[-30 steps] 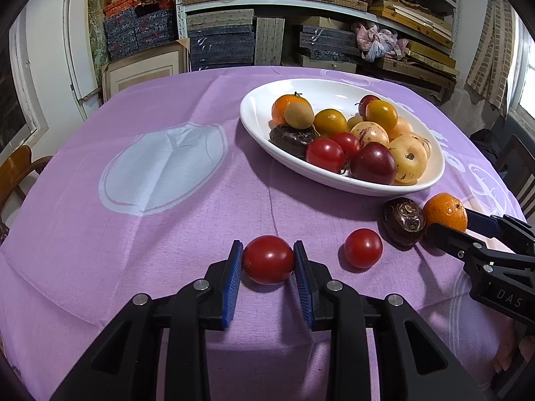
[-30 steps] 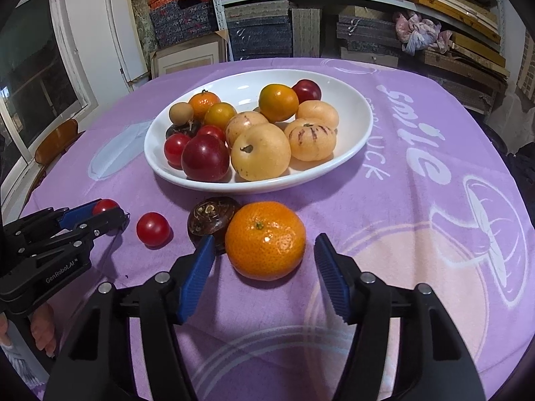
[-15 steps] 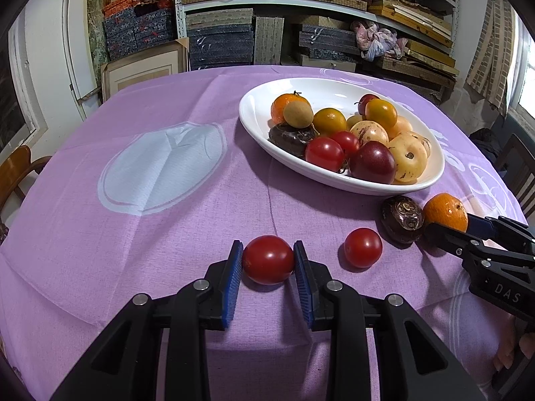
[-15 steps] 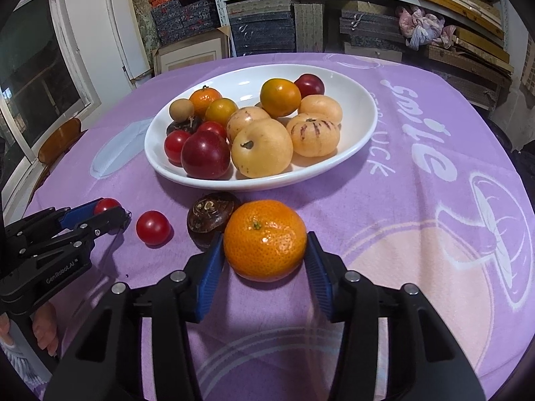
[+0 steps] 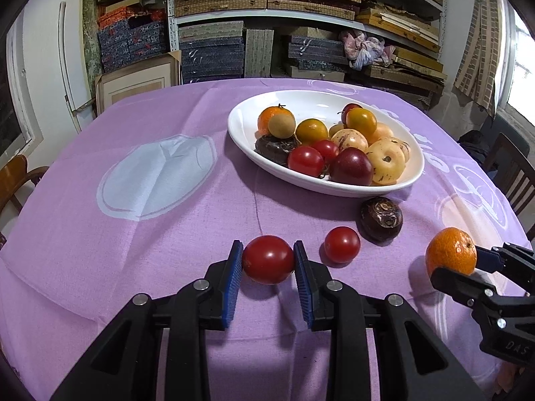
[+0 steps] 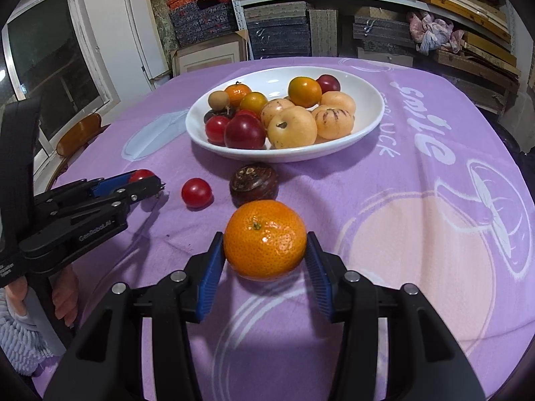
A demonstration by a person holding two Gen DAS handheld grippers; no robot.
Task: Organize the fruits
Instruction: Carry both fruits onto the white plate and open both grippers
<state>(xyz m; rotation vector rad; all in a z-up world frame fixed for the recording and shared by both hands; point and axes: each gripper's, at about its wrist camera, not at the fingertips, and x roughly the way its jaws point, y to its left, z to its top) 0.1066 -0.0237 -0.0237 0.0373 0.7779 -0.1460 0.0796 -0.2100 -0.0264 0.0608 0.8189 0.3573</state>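
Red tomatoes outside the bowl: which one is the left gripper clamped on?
The larger tomato, pinched in the left gripper; the smaller tomato sits free beside it.

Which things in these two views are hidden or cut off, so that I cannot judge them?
- Left view: the right tool is cut off by the frame's right edge.
- Right view: the tomato is mostly hidden inside the left tool.
- Both views: fruit deep in the white bowl is covered by the fruit on top.
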